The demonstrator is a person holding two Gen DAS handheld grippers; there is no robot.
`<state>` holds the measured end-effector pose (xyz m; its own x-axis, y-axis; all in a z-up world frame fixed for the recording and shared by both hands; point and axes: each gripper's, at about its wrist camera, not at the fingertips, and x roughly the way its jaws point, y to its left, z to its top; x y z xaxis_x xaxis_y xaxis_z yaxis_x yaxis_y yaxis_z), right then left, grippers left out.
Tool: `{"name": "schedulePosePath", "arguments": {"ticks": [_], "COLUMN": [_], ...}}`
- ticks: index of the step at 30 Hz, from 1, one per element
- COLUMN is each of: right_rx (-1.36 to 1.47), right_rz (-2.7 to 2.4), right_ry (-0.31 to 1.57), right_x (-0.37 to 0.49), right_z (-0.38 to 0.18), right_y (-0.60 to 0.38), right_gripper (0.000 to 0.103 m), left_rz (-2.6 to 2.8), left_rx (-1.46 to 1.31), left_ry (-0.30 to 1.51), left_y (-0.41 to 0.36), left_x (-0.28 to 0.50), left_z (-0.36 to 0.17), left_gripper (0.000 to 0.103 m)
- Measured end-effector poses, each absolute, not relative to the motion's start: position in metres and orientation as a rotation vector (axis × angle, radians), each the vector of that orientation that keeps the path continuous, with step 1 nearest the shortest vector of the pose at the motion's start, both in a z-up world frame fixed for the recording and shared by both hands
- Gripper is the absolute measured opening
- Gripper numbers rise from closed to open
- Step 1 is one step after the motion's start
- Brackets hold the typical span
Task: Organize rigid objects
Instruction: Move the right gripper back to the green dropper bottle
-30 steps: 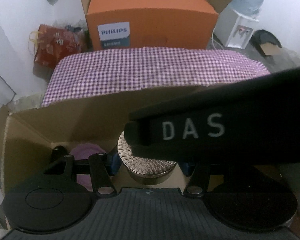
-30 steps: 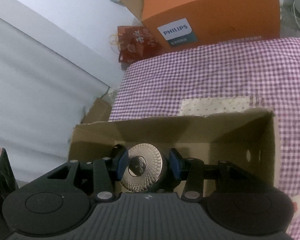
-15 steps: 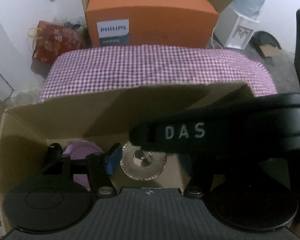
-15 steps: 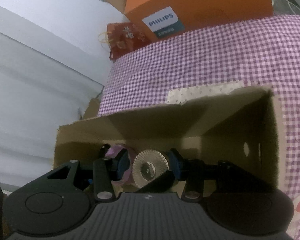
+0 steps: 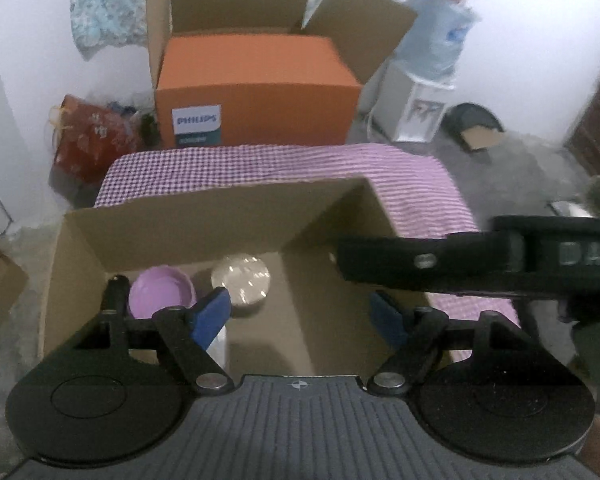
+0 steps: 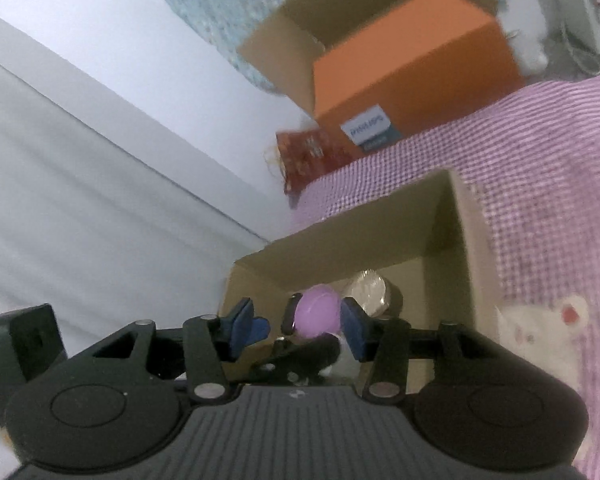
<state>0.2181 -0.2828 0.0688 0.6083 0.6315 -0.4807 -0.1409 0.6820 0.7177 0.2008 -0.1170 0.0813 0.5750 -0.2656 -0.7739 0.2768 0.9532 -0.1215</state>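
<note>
Checked purple cloth (image 5: 259, 168) covers the table where your cardboard box (image 5: 179, 220) holds a silver tin (image 5: 240, 278) beside a purple lid (image 5: 159, 294); both lie just beyond your left gripper (image 5: 302, 316) and right gripper (image 6: 300, 326), jaws opening, empty.

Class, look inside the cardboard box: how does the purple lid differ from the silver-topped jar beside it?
The purple lid is matte lilac; the silver-topped jar has a shiny metallic top. The purple lid looks like a low, shallow disc, while the silver-topped jar stands taller on a dark body. The lid lies nearer the box's left wall; the jar sits nearer the middle. Both are round and rest inside the cardboard box.
</note>
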Motion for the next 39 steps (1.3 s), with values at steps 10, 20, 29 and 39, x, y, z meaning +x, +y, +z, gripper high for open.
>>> {"name": "schedulePosePath", "arguments": {"ticks": [10, 20, 29, 39], "right_rx": [0.729, 0.663, 0.407, 0.084], "right_rz": [0.422, 0.323, 0.192, 0.127], "right_ry": [0.654, 0.633, 0.631, 0.591], "right_x": [0.107, 0.044, 0.012, -0.014], "right_z": [0.066, 0.038, 0.047, 0.056], "right_y": [-0.294, -0.281, -0.249, -0.205], "right_gripper": [0.073, 0.101, 0.103, 0.103], "left_rz": [-0.348, -0.345, -0.400, -0.406], "left_rx": [-0.031, 0.057, 0.048, 0.035], "left_ry": [0.807, 0.776, 0.784, 0.859], "left_y": [-0.094, -0.084, -0.071, -0.052], "left_x": [0.111, 0.040, 0.011, 0.004], "left_z": [0.092, 0.069, 0.044, 0.021], "left_gripper": [0.103, 0.103, 0.103, 0.103]}}
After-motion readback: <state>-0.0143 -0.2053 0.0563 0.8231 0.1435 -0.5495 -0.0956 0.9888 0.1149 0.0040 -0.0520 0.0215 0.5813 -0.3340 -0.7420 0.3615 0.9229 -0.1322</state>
